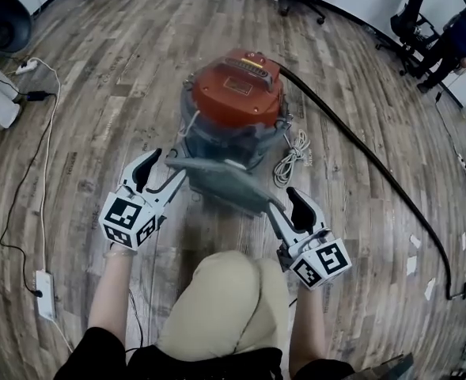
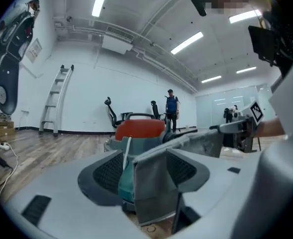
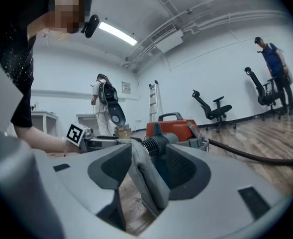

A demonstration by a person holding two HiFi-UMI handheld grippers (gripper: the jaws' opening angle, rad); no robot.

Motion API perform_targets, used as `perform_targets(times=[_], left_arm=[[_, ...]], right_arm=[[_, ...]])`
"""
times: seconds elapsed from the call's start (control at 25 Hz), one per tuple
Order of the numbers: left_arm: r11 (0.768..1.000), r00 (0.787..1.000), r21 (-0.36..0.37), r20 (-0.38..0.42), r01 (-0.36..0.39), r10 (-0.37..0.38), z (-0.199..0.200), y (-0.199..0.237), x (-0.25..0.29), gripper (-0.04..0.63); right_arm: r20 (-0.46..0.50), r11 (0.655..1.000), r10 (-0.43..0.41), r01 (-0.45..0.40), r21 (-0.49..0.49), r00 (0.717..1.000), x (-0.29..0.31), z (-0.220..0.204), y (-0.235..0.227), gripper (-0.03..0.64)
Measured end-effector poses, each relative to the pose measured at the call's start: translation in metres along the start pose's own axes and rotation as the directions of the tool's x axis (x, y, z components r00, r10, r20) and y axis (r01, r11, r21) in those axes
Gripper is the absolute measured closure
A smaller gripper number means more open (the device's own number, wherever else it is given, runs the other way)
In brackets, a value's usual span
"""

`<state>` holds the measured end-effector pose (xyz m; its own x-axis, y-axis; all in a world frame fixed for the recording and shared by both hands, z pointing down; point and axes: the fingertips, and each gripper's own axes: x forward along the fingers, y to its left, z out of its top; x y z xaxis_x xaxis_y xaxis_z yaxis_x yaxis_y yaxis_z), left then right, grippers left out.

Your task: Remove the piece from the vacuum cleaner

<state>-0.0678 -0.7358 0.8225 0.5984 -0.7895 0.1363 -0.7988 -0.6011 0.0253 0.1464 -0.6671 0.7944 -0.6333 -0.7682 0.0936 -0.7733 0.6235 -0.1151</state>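
The vacuum cleaner (image 1: 236,93) has a red lid and stands on the wood floor ahead of me. A flat grey piece (image 1: 221,182) lies across its front, reaching from my left gripper (image 1: 169,166) to my right gripper (image 1: 282,198). In the left gripper view the piece's end (image 2: 153,178) sits between the wide jaws of the left gripper (image 2: 146,171), with a gap beside one pad. In the right gripper view the other end (image 3: 146,183) slants between the jaws of the right gripper (image 3: 147,171), also with a gap. Both grippers are open.
A black hose (image 1: 359,149) runs from the vacuum off to the right. A coiled white cord (image 1: 292,157) lies beside it. A power strip (image 1: 44,291) and cables lie at the left. Office chairs (image 1: 411,14) and a person (image 1: 458,34) are at the far right. My knee (image 1: 225,299) is below.
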Motion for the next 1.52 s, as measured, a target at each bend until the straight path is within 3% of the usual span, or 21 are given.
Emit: perform_targets(times=[0.08, 0.12, 0.16, 0.24, 0.32, 0.56, 0.76, 0.88, 0.96, 1.08, 1.16, 1.24, 1.28, 1.32, 1.36, 1.52], left_arm=[[1.0, 0.997, 0.017, -0.079, 0.018, -0.017, -0.015, -0.003, 0.009, 0.334], [1.0, 0.994, 0.015, -0.106, -0.001, 0.003, -0.02, -0.002, 0.01, 0.372], [1.0, 0.993, 0.0, -0.115, -0.027, 0.027, -0.022, -0.001, 0.009, 0.475], [0.997, 0.995, -0.064, -0.088, -0.046, 0.04, -0.018, -0.001, 0.002, 0.566], [0.994, 0.998, -0.095, -0.051, -0.045, 0.04, -0.012, -0.008, -0.007, 0.574], [0.995, 0.999, -0.09, 0.005, -0.032, 0.033, 0.0, -0.041, -0.032, 0.575], [0.977, 0.994, -0.213, 0.095, -0.025, 0.046, 0.012, -0.053, -0.069, 0.575], [0.988, 0.998, -0.152, 0.053, -0.033, 0.041, 0.007, -0.059, -0.071, 0.574], [0.986, 0.997, -0.165, 0.061, -0.03, 0.041, 0.006, -0.065, -0.07, 0.574], [0.975, 0.986, -0.221, 0.159, -0.007, 0.043, 0.025, -0.069, -0.08, 0.483], [0.977, 0.977, -0.211, 0.199, -0.027, 0.07, 0.035, -0.065, -0.09, 0.472], [0.987, 0.977, -0.157, 0.199, -0.043, 0.074, 0.037, -0.064, -0.095, 0.478], [0.991, 0.98, -0.129, 0.187, -0.044, 0.068, 0.035, -0.065, -0.096, 0.524], [0.993, 0.983, -0.107, 0.172, -0.039, 0.058, 0.033, -0.068, -0.095, 0.586], [0.995, 0.986, -0.091, 0.159, -0.03, 0.044, 0.031, -0.071, -0.093, 0.586], [0.998, 0.99, -0.066, 0.138, 0.013, -0.004, 0.025, -0.081, -0.086, 0.587]], right_arm=[[-0.046, 0.999, 0.01, -0.012, -0.041, 0.999, 0.007, -0.007, 0.003, 0.41], [-0.064, 0.998, 0.012, -0.015, -0.053, 0.998, 0.008, -0.01, 0.005, 0.423], [-0.074, 0.998, 0.01, -0.015, -0.065, 0.997, 0.008, -0.011, 0.006, 0.516], [-0.072, 0.997, 0.014, -0.02, -0.076, 0.997, 0.006, -0.01, 0.01, 0.569], [-0.059, 0.997, 0.028, -0.033, -0.068, 0.998, 0.004, -0.009, 0.014, 0.574], [-0.057, 0.995, 0.049, -0.054, -0.082, 0.997, -0.011, -0.016, 0.027, 0.577], [0.029, 0.998, 0.066, -0.066, 0.007, 0.997, -0.046, -0.012, 0.031, 0.581], [0.002, 0.999, 0.031, -0.031, -0.025, 1.0, -0.049, -0.019, 0.025, 0.581], [0.019, 1.0, -0.003, 0.003, 0.006, 1.0, -0.047, -0.018, 0.019, 0.58], [0.107, 0.995, -0.045, 0.034, 0.097, 0.993, -0.052, -0.003, 0.009, 0.4], [0.16, 0.989, -0.078, 0.057, 0.136, 0.984, -0.061, 0.007, 0.001, 0.39], [0.19, 0.985, -0.075, 0.044, 0.164, 0.979, -0.068, 0.013, -0.003, 0.394], [0.192, 0.983, -0.064, 0.029, 0.182, 0.979, -0.07, 0.013, -0.004, 0.412], [0.188, 0.98, -0.057, 0.019, 0.196, 0.98, -0.071, 0.013, -0.004, 0.497], [0.179, 0.98, -0.05, 0.013, 0.2, 0.983, -0.07, 0.011, -0.004, 0.6], [0.122, 0.992, -0.003, -0.012, 0.128, 0.993, -0.063, 0.005, 0.007, 0.604]])
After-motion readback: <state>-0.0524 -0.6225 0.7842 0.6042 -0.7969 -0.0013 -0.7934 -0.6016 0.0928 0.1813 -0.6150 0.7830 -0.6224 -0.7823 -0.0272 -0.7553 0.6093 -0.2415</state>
